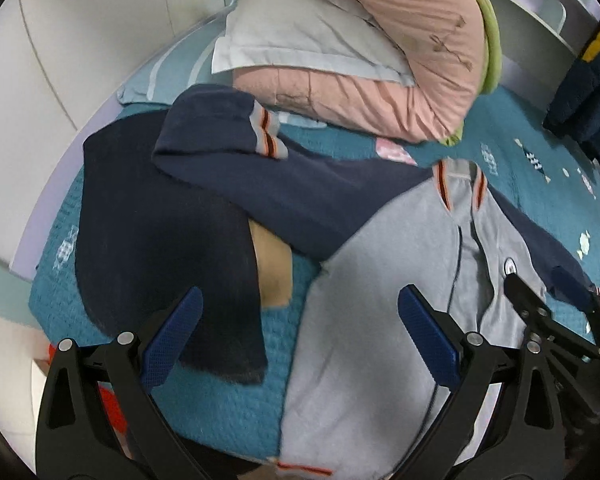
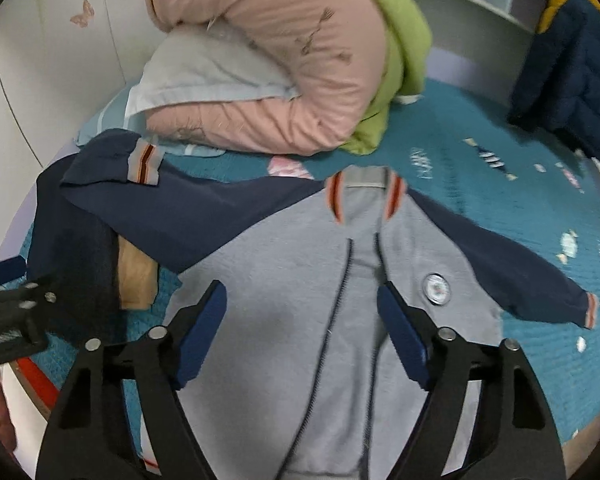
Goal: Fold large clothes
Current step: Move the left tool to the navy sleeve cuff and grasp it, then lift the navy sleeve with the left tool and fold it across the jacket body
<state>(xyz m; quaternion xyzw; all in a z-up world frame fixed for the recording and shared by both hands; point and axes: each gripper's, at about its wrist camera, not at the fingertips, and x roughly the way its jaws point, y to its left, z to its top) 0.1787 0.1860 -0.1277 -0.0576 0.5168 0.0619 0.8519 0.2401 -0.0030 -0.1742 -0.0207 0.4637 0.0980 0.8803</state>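
- left gripper [image 1: 300, 334], left wrist view: jaws spread wide, holding nothing, above the jacket [image 1: 380, 300] lying flat on the bed [image 1: 220, 400]. risk: a dark garment [image 1: 152, 240] overlaps the jacket's left sleeve [image 1: 284, 184] and could get pinched along with it.
- right gripper [image 2: 302, 328], right wrist view: jaws apart, empty, over the jacket's zip [image 2: 340, 300]; right sleeve [image 2: 508, 264] reaches toward the bed's right edge. risk: open front panels may shift.
- containers: none visible.
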